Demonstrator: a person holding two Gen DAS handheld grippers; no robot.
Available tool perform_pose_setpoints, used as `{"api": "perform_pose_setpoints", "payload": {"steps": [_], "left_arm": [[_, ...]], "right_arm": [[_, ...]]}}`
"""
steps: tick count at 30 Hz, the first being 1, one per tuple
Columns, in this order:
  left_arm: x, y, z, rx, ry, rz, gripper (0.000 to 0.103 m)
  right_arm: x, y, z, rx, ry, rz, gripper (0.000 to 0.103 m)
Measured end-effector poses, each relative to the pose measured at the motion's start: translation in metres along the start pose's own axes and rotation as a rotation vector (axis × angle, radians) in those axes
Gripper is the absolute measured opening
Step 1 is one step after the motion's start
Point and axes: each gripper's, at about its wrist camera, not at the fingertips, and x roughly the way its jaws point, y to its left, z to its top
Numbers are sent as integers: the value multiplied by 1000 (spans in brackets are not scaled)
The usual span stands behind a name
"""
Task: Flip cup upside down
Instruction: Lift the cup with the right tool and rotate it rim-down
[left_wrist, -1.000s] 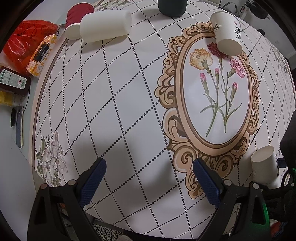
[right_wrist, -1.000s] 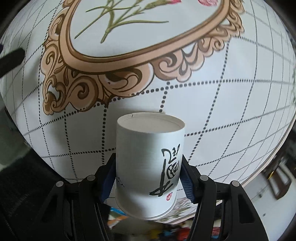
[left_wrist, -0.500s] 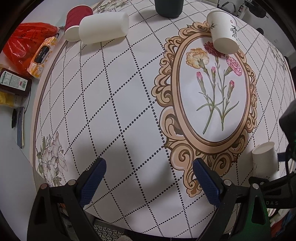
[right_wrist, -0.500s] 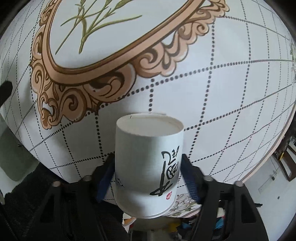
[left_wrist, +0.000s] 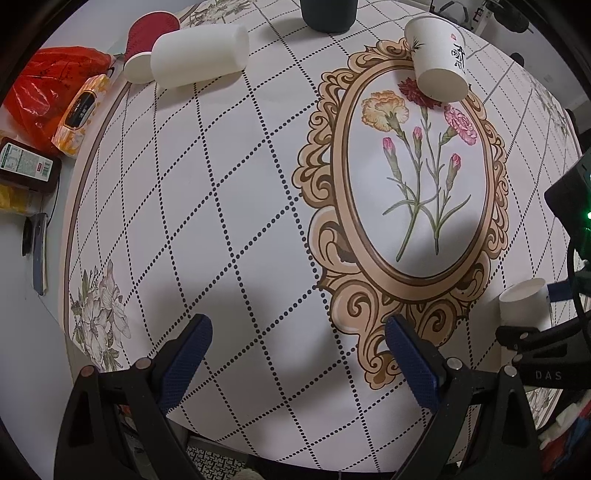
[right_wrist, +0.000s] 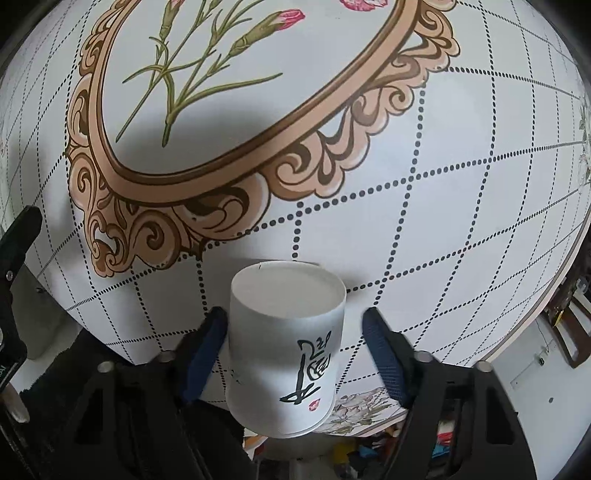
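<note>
Right gripper (right_wrist: 295, 347): I see the jaws apart, flanking the inverted calligraphy paper cup (right_wrist: 284, 350).
Left gripper (left_wrist: 295, 354): apart, holding nothing.
12 o'clock: floral tablecloth (left_wrist: 240, 206).

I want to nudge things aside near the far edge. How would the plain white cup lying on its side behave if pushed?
The plain white cup lies on its side, so it would probably roll, curving since it tapers. It looks like thin paper: likely light and easily dented. It seems to touch the red cup, which might shift too.
</note>
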Motion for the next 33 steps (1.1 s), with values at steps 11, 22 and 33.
{"api": "perform_pose_setpoints", "payload": {"steps": [11, 22, 33], "left_arm": [[3, -2, 2, 14, 6, -3, 96], [9, -6, 13, 17, 28, -8, 96], [11, -16, 12, 57, 33, 14, 96]], "right_arm": [[-13, 13, -27, 54, -143, 28, 62], [-62, -17, -45, 280, -638, 51, 61], [-59, -22, -85, 437, -963, 35, 62]]}}
